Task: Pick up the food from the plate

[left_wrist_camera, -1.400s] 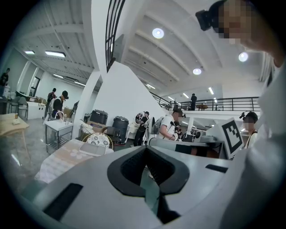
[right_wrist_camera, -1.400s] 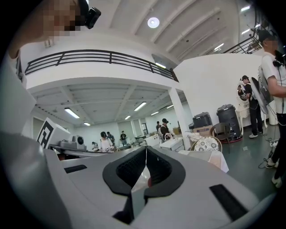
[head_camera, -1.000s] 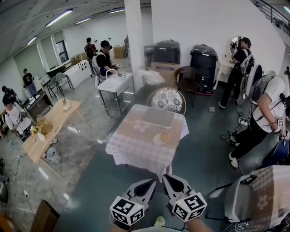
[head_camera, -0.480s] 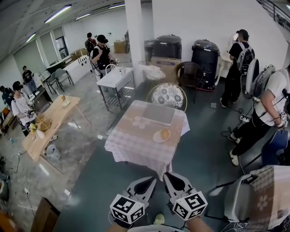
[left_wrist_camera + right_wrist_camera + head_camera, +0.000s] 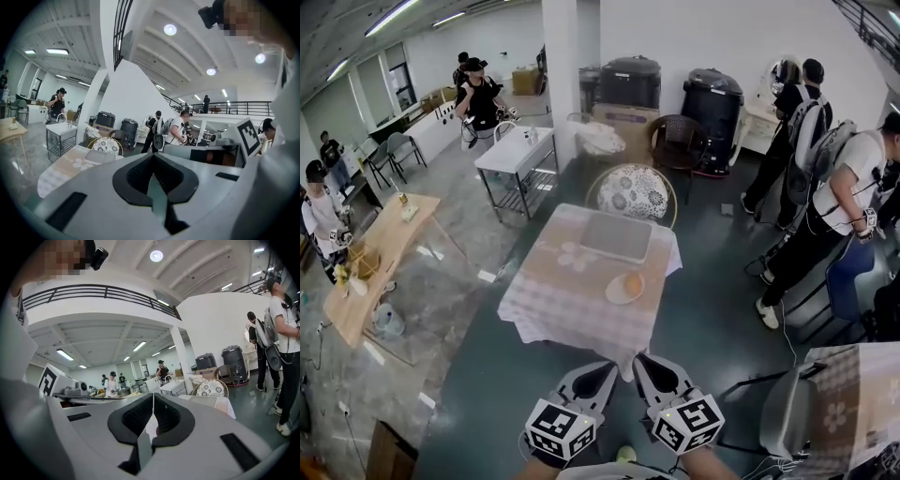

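An orange round piece of food [image 5: 633, 282] lies on a white plate [image 5: 618, 292] at the right side of a table with a checked cloth [image 5: 562, 300], some way ahead of me in the head view. My left gripper [image 5: 603, 372] and right gripper [image 5: 643, 365] hang side by side low in that view, short of the table's near edge. Both are shut with nothing between the jaws. In the left gripper view the table [image 5: 65, 166] shows at the left; the right gripper view shows its far corner [image 5: 220, 404].
A grey tray [image 5: 616, 236] lies on the table's far half, with a round patterned chair [image 5: 631, 194] behind it. People stand at the right [image 5: 825, 216] and back left [image 5: 478, 98]. A wooden table [image 5: 375, 253] stands left, a second clothed table [image 5: 853, 394] at bottom right.
The view has shifted: the table, plate and room have slid slightly left and nearer in the head view. Both grippers stay shut in the same place low in the frame.
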### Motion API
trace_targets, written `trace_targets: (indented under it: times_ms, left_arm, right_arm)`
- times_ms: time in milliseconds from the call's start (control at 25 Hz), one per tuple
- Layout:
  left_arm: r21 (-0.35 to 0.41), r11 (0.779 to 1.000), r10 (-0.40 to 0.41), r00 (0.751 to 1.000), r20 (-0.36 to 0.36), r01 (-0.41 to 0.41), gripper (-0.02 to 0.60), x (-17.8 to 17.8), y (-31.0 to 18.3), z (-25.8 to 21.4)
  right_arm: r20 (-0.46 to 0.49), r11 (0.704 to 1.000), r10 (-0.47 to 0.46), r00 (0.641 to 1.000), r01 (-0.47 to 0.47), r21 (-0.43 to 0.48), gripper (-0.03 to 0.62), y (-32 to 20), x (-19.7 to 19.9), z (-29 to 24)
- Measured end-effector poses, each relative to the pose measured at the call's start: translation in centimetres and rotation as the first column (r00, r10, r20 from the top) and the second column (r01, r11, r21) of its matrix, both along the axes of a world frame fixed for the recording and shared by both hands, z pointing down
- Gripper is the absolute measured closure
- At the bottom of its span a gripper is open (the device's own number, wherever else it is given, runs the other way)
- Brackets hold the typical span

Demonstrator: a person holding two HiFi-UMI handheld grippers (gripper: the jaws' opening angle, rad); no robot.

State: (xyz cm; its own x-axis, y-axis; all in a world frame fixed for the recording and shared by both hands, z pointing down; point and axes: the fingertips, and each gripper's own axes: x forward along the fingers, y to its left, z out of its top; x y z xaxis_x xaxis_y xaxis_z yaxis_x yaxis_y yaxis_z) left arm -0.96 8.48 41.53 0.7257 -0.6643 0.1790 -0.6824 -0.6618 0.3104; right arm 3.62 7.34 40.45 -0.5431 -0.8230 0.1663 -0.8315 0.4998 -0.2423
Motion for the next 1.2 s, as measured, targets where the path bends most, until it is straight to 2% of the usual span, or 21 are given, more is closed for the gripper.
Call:
trace_targets:
  times_ms: [240,560,1200]
  left_arm:
    - [0.0,0.998,0.069,0.998,-0.008,-0.069,0.575,-1.1,-7.0,0.1]
    - [0.007,0.989,0.149,0.989,-0.011,-0.149,0.575,-3.0,-13.0,1.0]
    - [-0.024,0.984,0.179,0.984,-0.009,-0.179,0.575,-1.4,-20.8,5.2]
  right_arm:
    - [-0.024,0.997,0.072,0.997,-0.072,-0.01,0.58,-6.5,-1.1,0.2]
    - [-0.049,0.986,0.161,0.986,-0.163,-0.023,0.58,-12.0,-2.7,1.2]
    - [-0.121,0.957,0.237,0.964,-0.253,-0.143,0.565,-19.8,-0.1,7.7]
